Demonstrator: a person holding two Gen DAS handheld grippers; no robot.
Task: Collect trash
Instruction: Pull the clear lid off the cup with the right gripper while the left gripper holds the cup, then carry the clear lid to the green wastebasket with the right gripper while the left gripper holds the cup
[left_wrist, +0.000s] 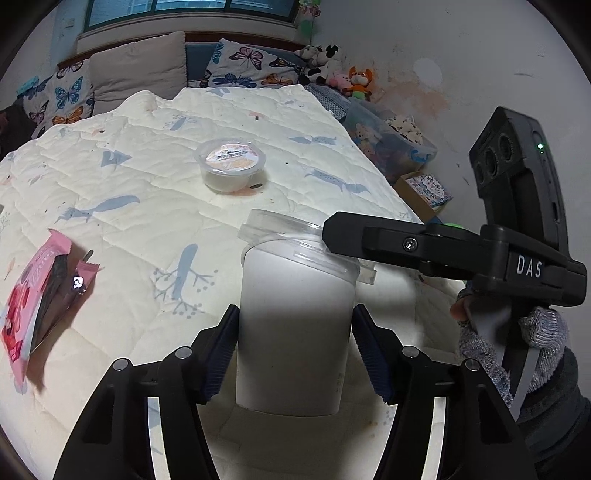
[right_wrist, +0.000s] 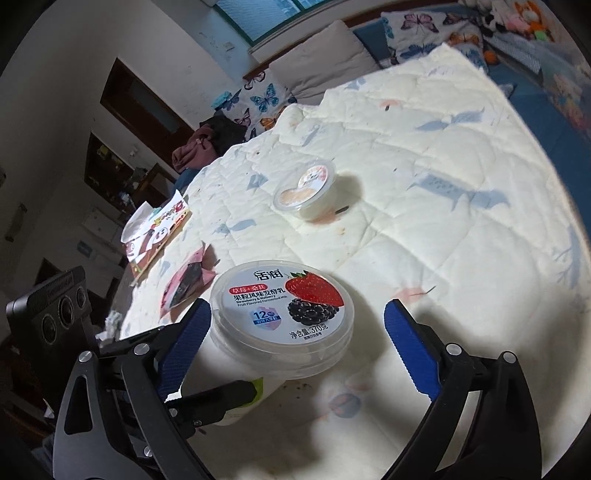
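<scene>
on the white quilted bed (left_wrist: 122, 192) stands a tall white yogurt tub with a clear lid (left_wrist: 295, 325); the left claw (left_wrist: 295, 354) clamps its sides (pads touching), while the right claw (right_wrist: 295, 328) gapes wide around its lid.

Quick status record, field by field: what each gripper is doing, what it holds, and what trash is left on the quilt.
left gripper: shut on the yogurt tub, pads on its white sides
right gripper: open, jaws either side of the tub's lid, not gripping
tub state: upright, lid on
surface: quilt
remaining trash: small lidded cup; pink wrapper
</scene>
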